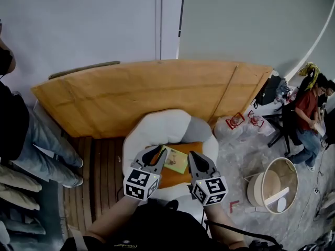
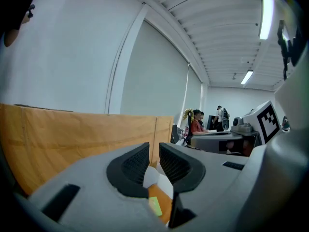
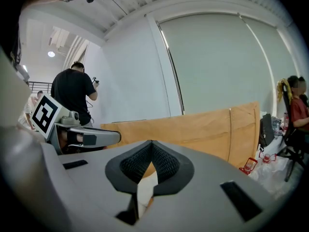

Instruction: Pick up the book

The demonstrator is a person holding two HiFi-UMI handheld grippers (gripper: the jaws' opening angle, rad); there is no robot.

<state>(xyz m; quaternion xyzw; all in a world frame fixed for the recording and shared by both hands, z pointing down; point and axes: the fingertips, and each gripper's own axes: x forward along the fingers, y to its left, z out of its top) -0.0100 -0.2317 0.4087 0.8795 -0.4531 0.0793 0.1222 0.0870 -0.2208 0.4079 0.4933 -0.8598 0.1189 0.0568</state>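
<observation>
Here 1 book lies near left gripper and right gripper, the 2 closed.

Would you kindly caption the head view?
Left gripper and right gripper, shut, flank the green book on an orange cushion in a white chair.

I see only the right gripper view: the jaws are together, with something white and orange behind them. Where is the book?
Observer: The green book lies flat on the orange cushion of a white armchair, as the head view shows.
Operator: On which side of my right gripper?
Observer: To its left. The right gripper is beside the book's right edge, the left gripper beside its left edge.
Operator: Does the left gripper hold something?
Observer: No. In the left gripper view the book shows below its jaws, not between them.
</observation>
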